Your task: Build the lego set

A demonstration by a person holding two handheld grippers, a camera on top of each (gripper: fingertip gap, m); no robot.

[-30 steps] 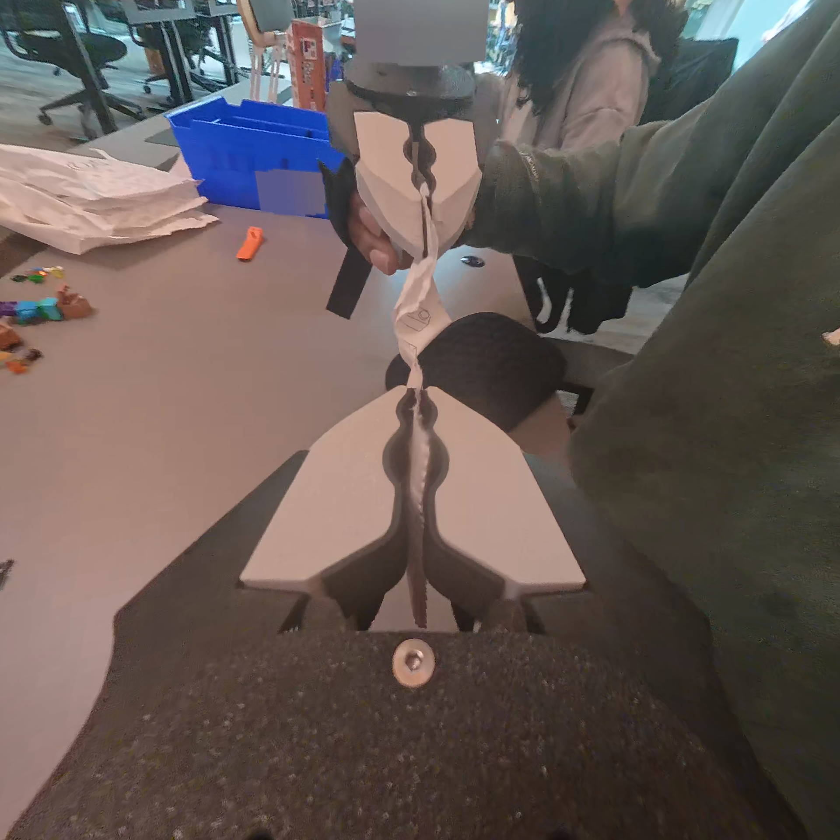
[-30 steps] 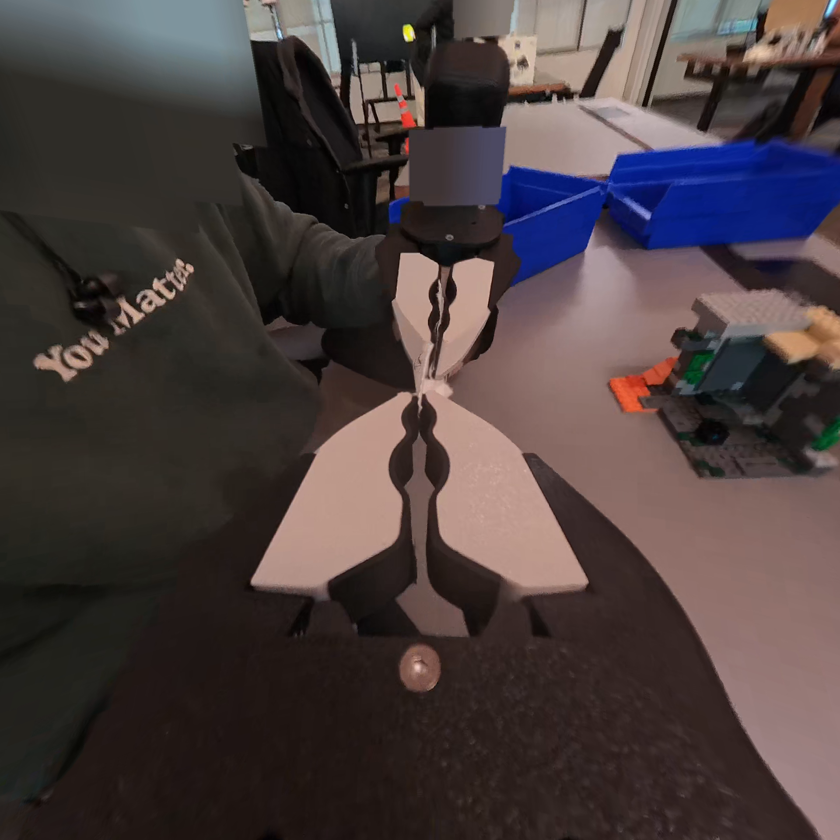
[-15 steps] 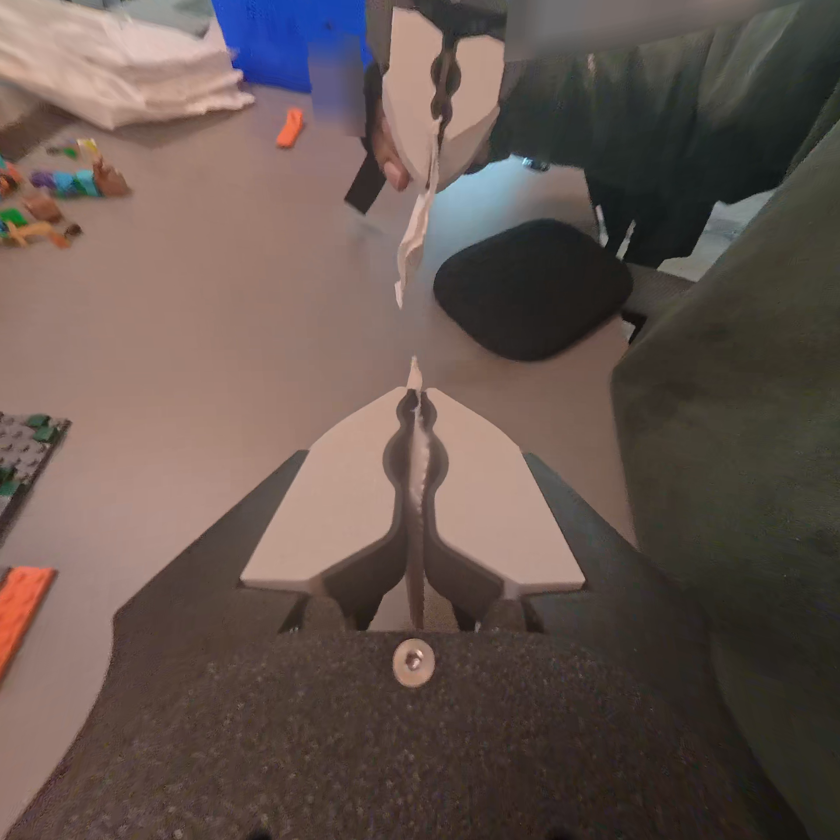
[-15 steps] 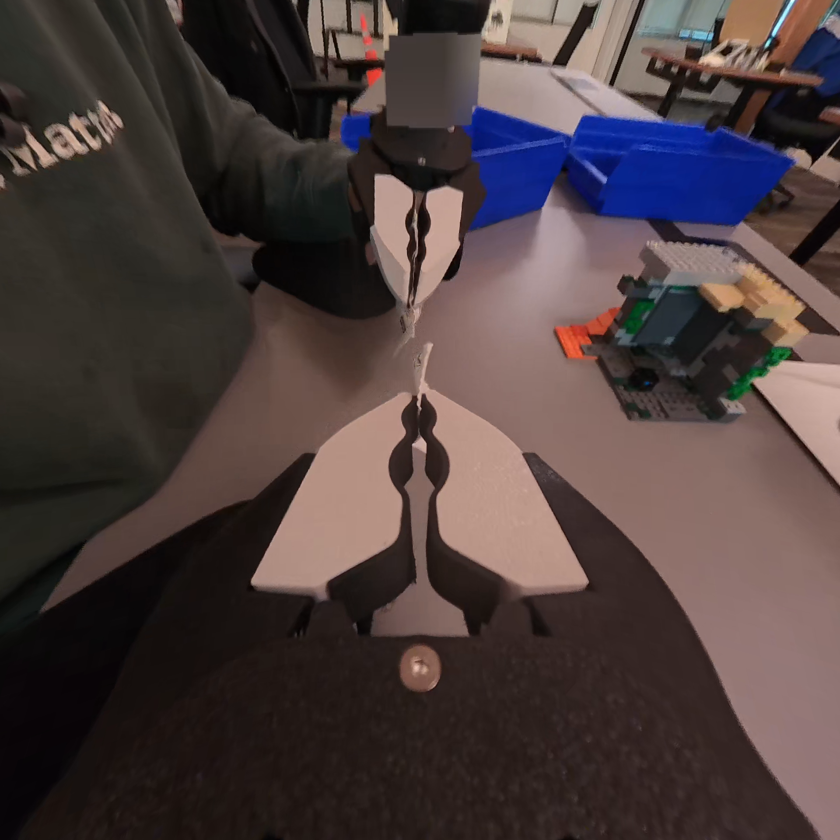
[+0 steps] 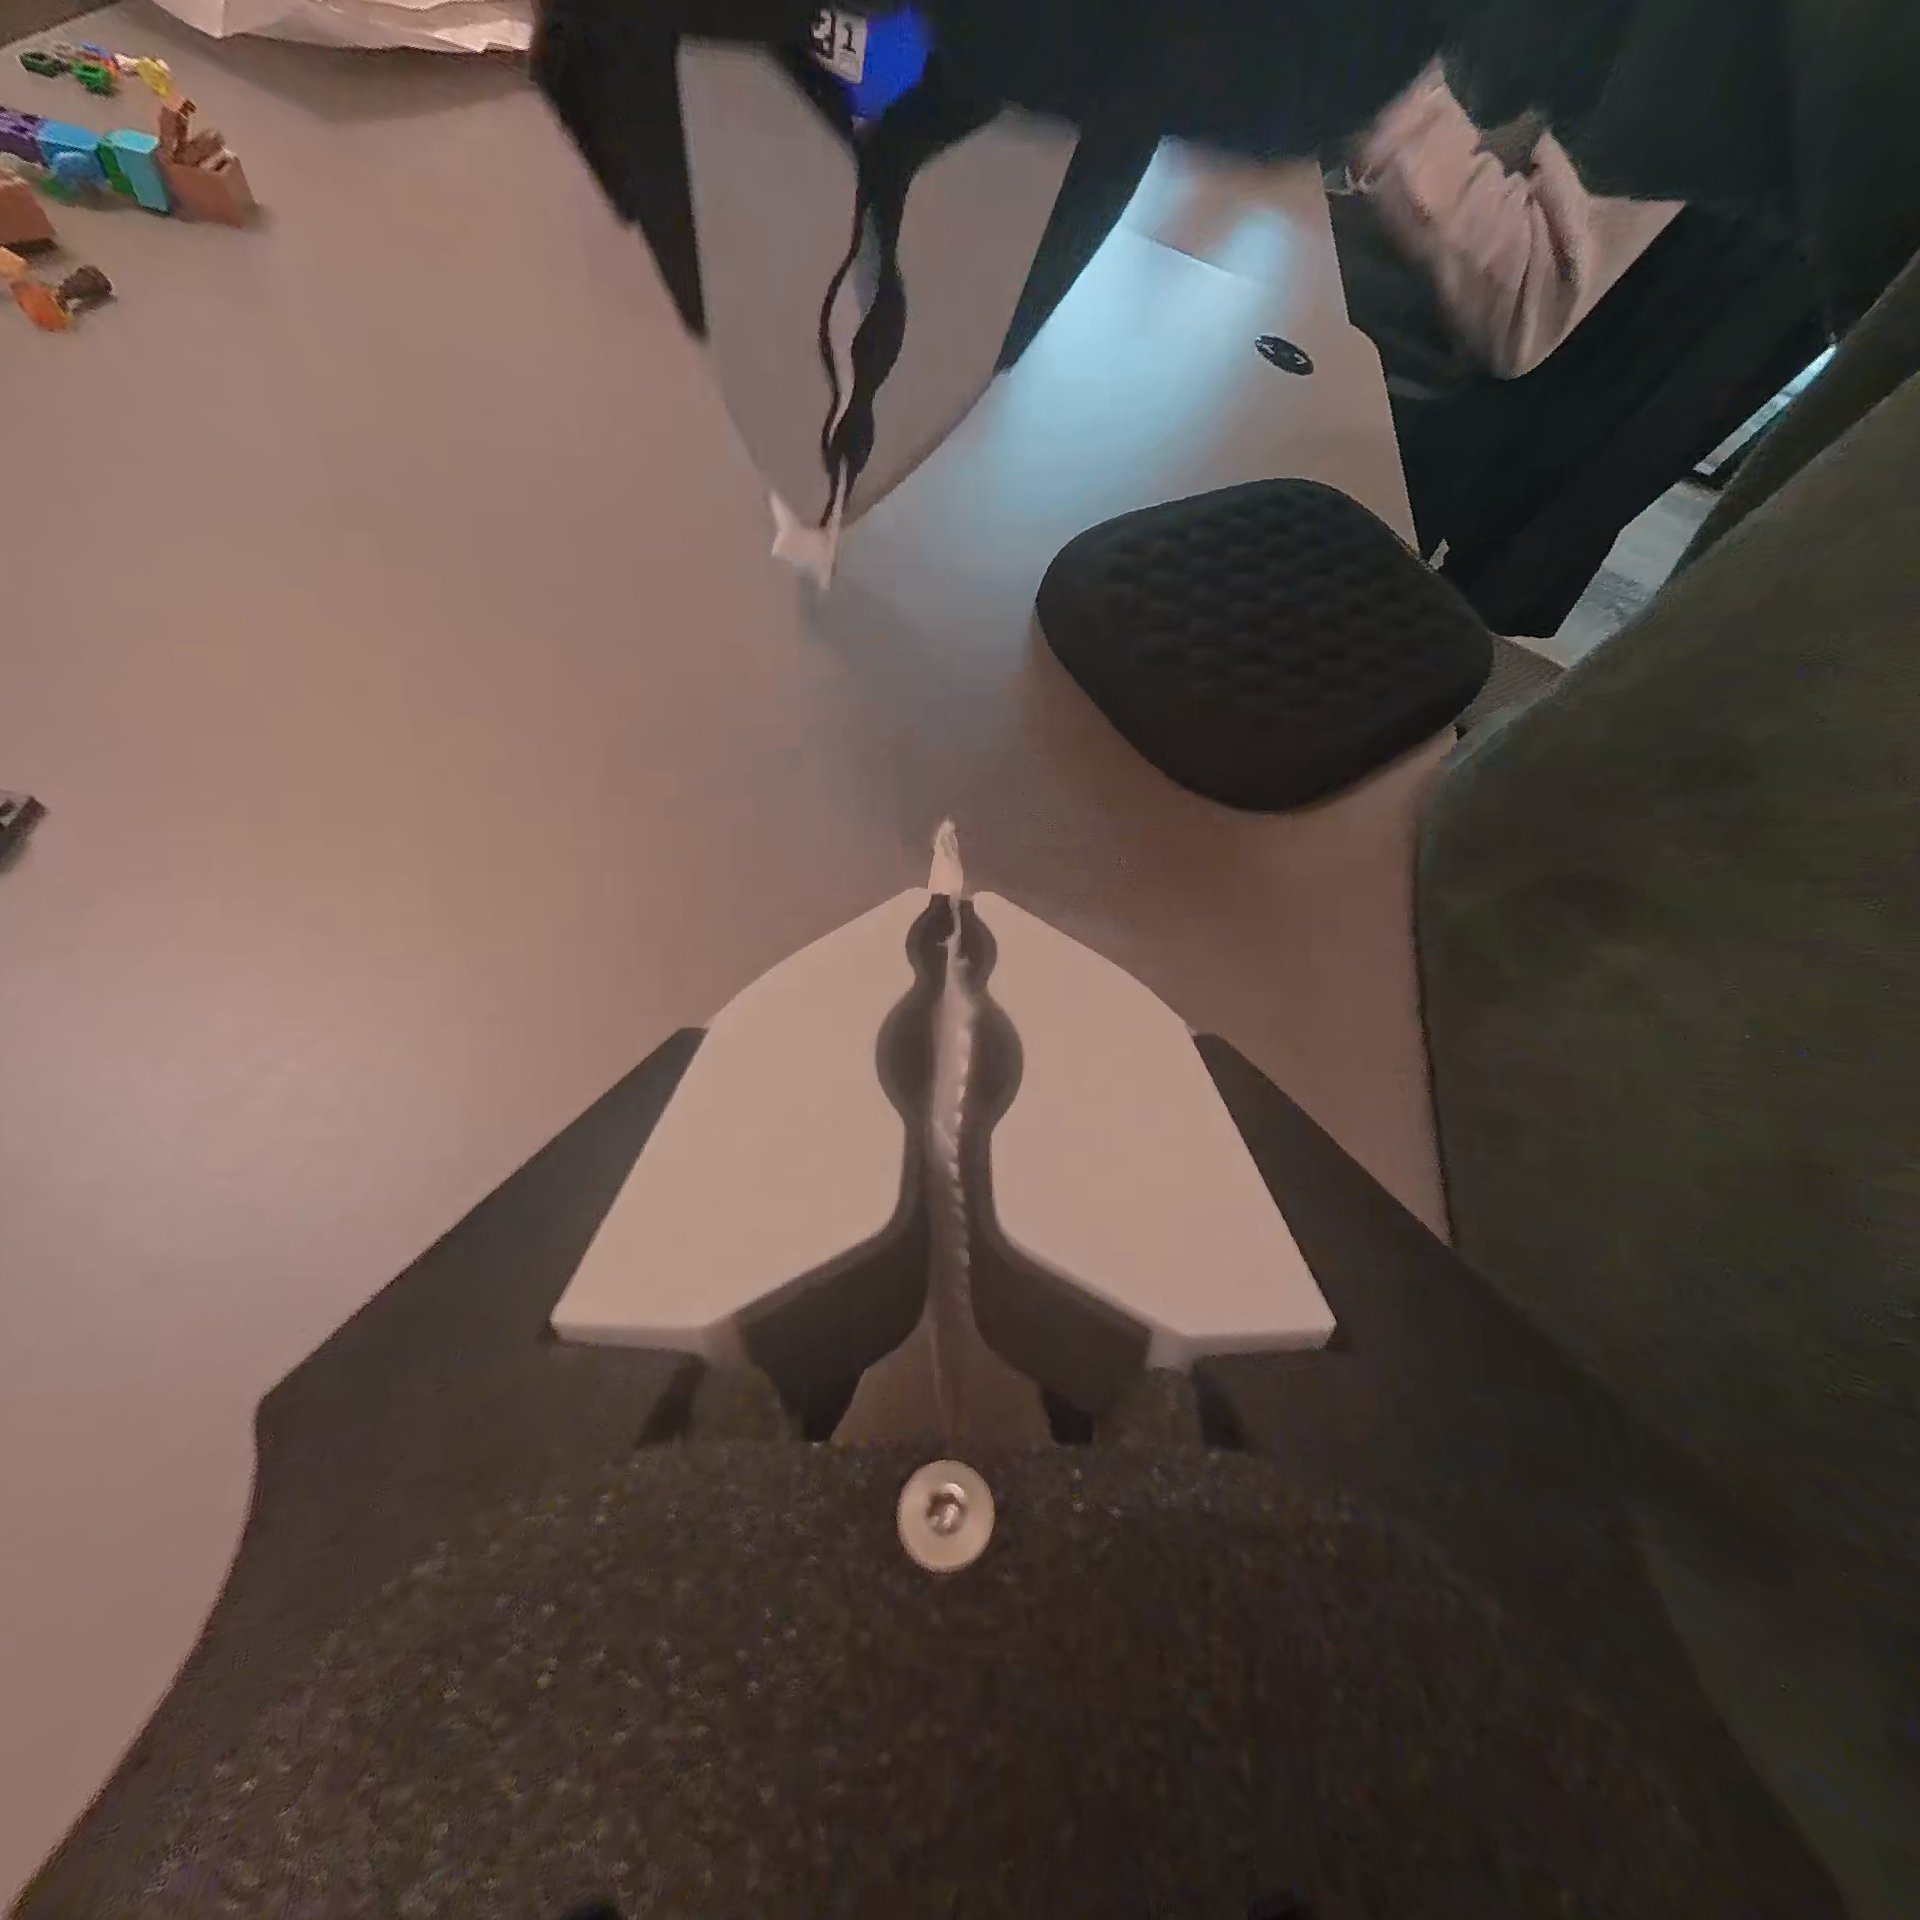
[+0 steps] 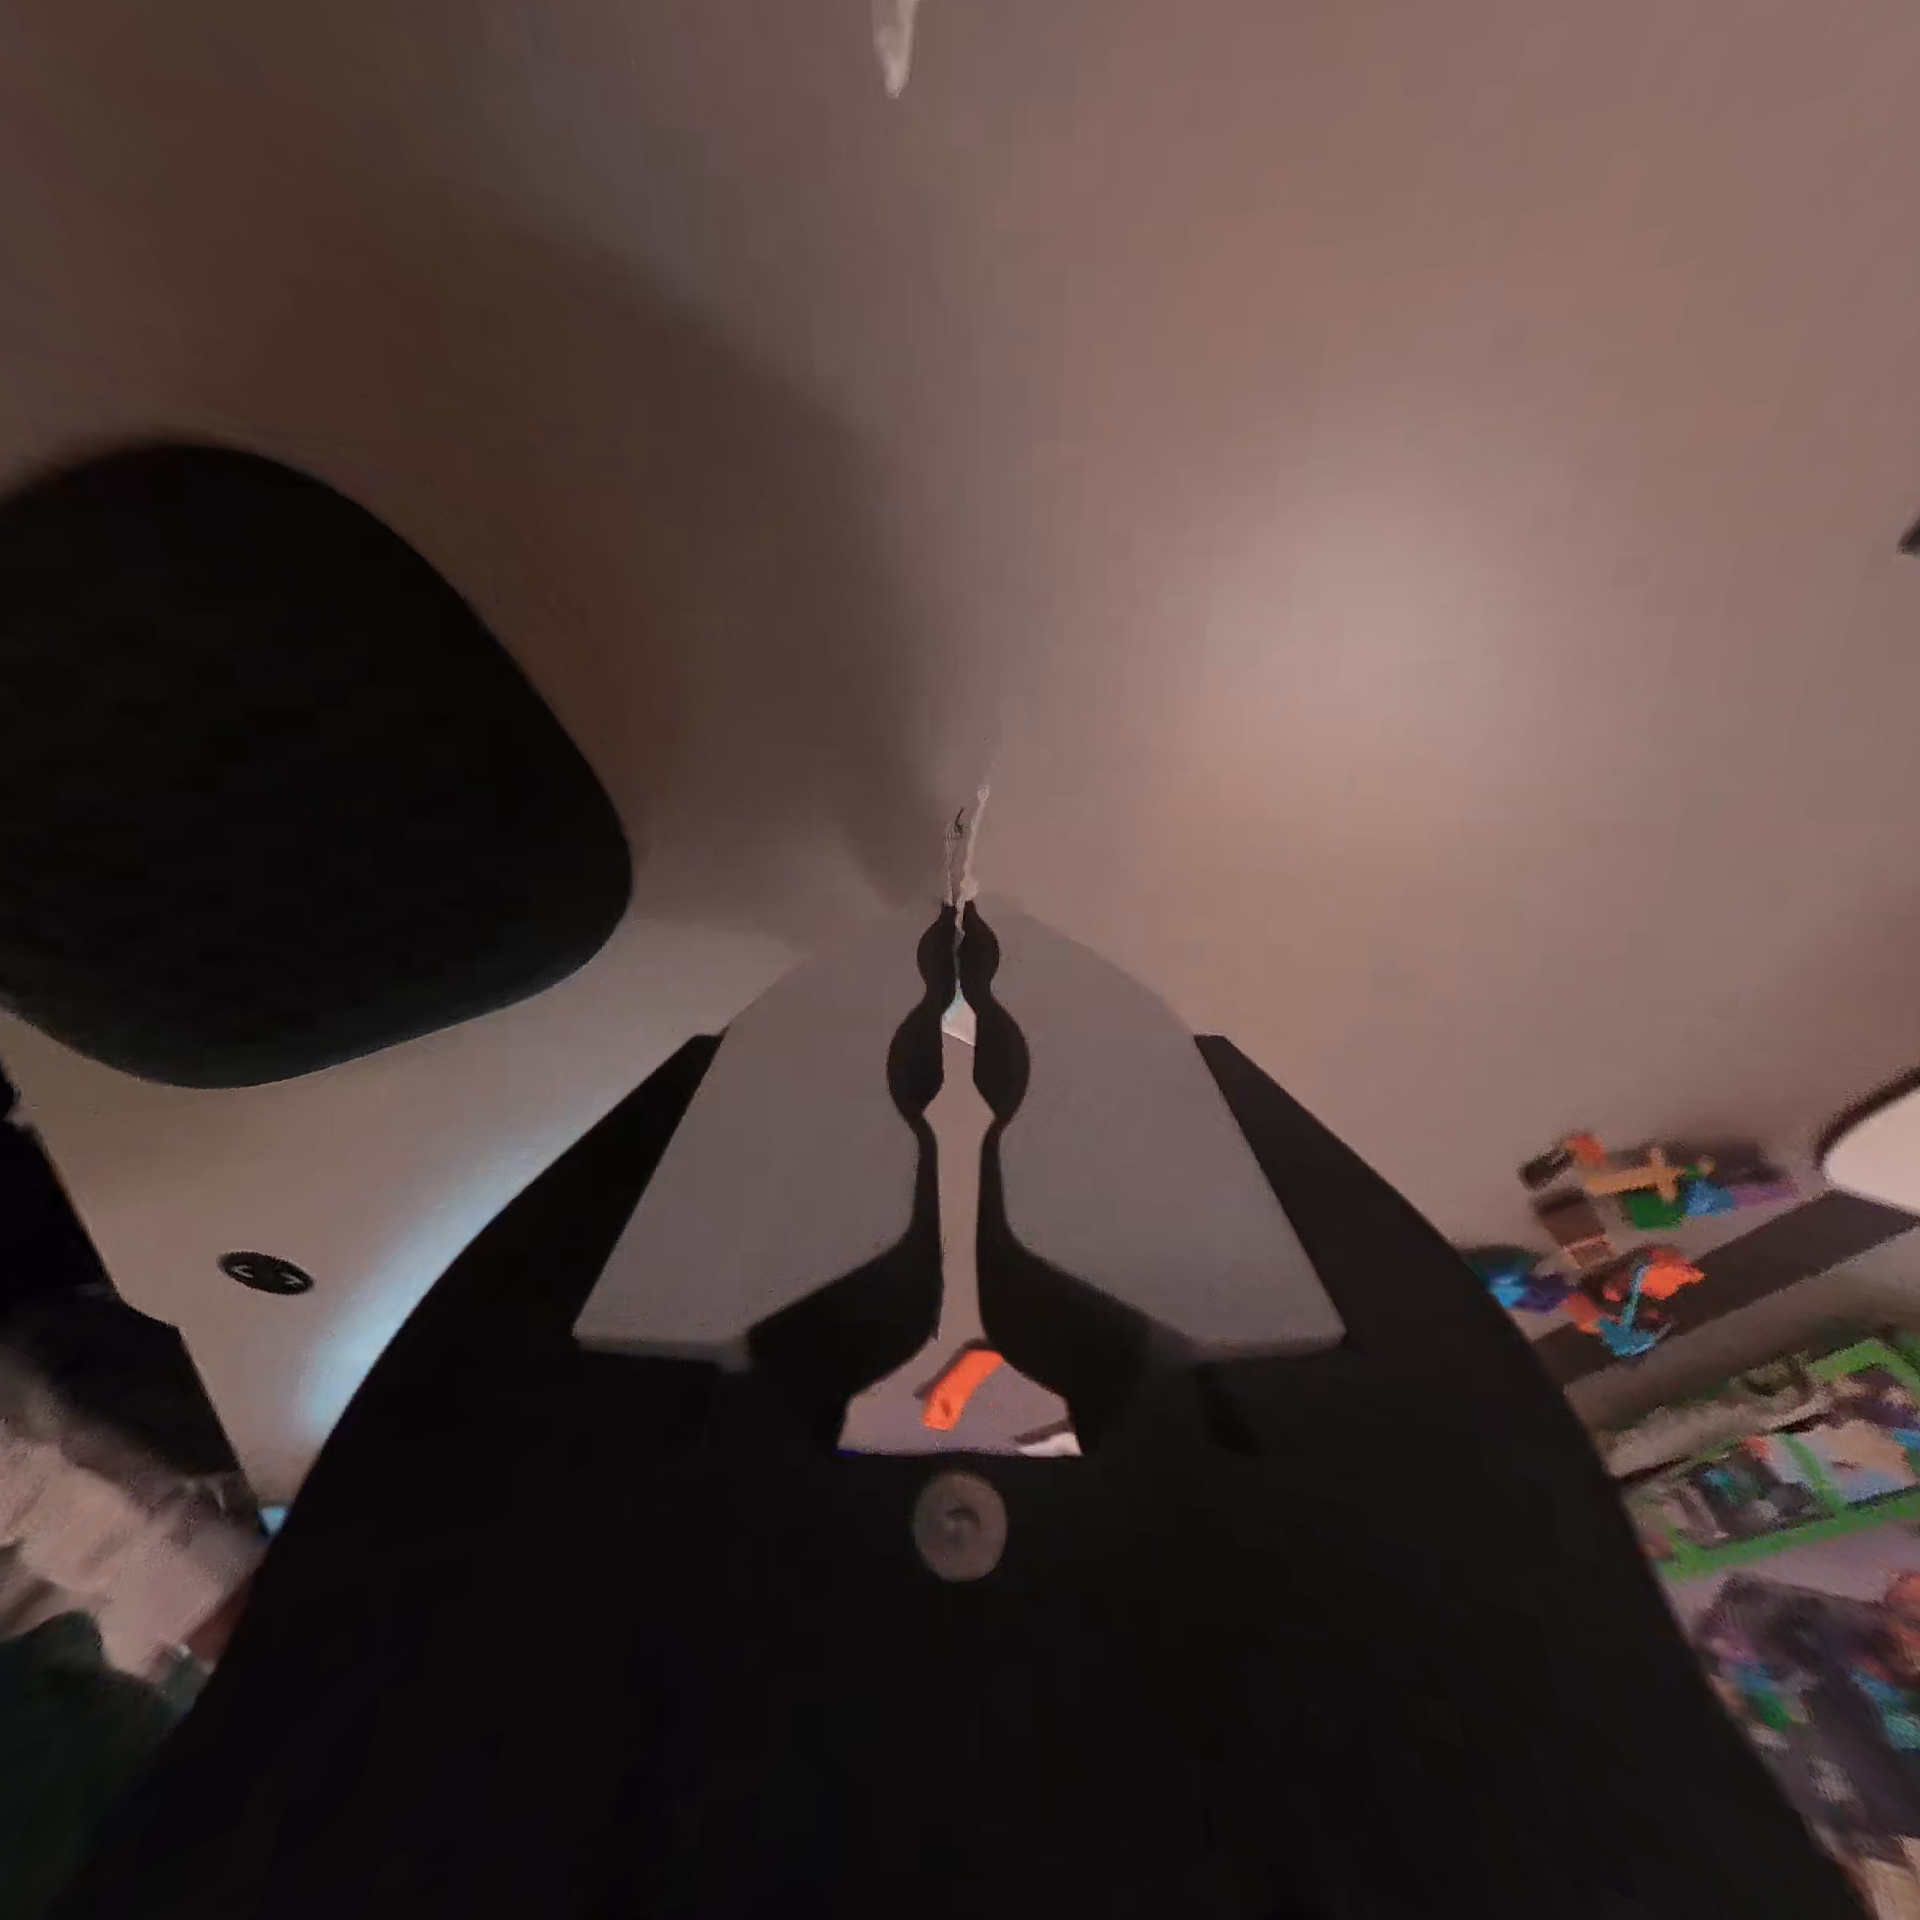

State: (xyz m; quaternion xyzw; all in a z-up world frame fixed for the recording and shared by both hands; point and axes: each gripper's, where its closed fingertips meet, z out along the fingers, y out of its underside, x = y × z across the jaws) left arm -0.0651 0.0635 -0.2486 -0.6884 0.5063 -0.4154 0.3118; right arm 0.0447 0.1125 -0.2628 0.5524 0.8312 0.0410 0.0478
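Note:
My left gripper [image 5: 948, 906] is shut on a thin white paper strip [image 5: 951, 1091]. The strip runs back between the pads, and a short torn tip sticks out in front. My right gripper [image 6: 961, 910] is shut on another torn white scrap [image 6: 966, 847] that pokes out past its tips. In the left wrist view the right gripper [image 5: 831, 499] hangs tip-down over the grey table [image 5: 416, 727], with its scrap [image 5: 805, 540] at the tips. The two pieces are apart. Another white scrap tip [image 6: 894, 52] shows at the top edge of the right wrist view.
A black cushioned pad [image 5: 1262, 644] sits at the table's edge, and it also shows in the right wrist view [image 6: 260, 769]. Loose toy bricks [image 5: 125, 166] and white paper bags [image 5: 395, 21] lie far left. An orange piece [image 6: 961, 1382], more bricks [image 6: 1621, 1247] and a booklet [image 6: 1818, 1455] lie nearby. A green sleeve [image 5: 1683, 1039] fills the right. The orange piece [image 6: 961, 1382] is about 30 cm from my right fingertips and 45 cm from my left.
The one strip stretched between both grippers has torn in two, and each gripper keeps a piece. The grippers have moved apart, and the right one has tipped down over the table.

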